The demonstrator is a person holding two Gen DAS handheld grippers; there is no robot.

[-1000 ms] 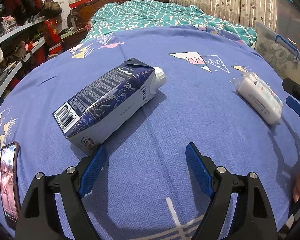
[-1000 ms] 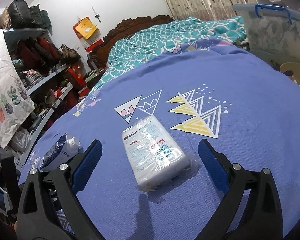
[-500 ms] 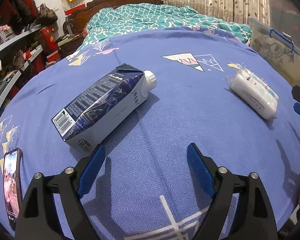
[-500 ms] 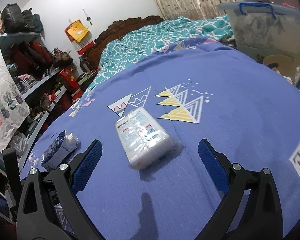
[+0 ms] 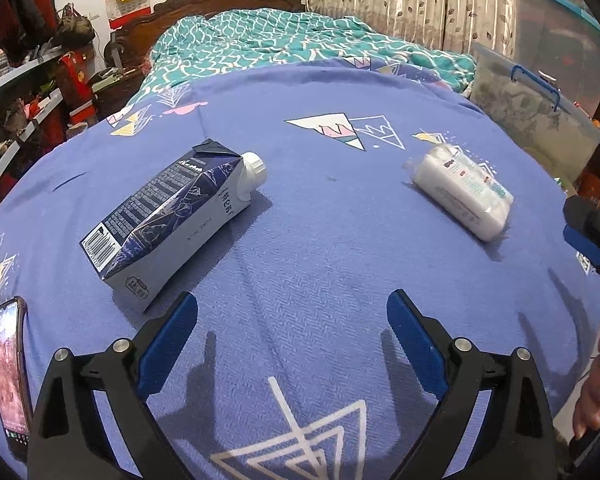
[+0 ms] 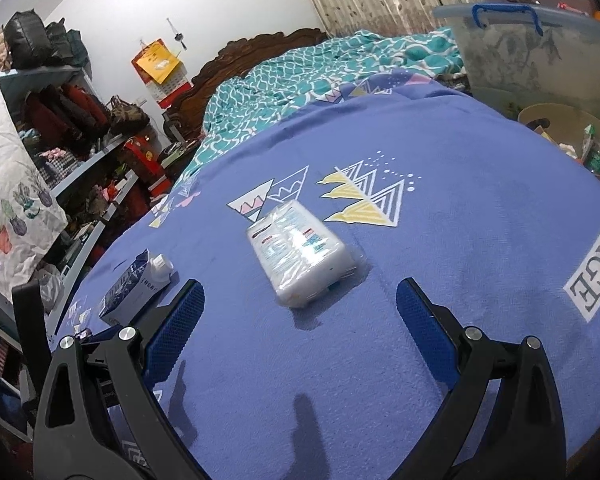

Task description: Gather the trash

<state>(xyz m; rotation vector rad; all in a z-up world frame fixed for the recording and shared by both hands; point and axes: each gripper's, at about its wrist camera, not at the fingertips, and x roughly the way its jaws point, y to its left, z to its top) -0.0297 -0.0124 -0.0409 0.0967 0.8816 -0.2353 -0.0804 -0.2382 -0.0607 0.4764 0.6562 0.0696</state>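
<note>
The left claw [image 5: 292, 338] has just been opening and now gapes wide with nothing between its jaws, low over the blue bedspread [image 5: 320, 240]. The right claw [image 6: 300, 316] gapes too, empty. The milk carton [image 5: 172, 220] lies on its side just beyond the left claw; the tissue pack [image 6: 300, 252] lies ahead of the right. Best to straddle each across its narrow sides before squeezing. A phone [image 5: 8, 372] rests at the bed's near left edge, close to the carton; a bin [image 6: 572, 140] of rubbish stands past the right edge.
</note>
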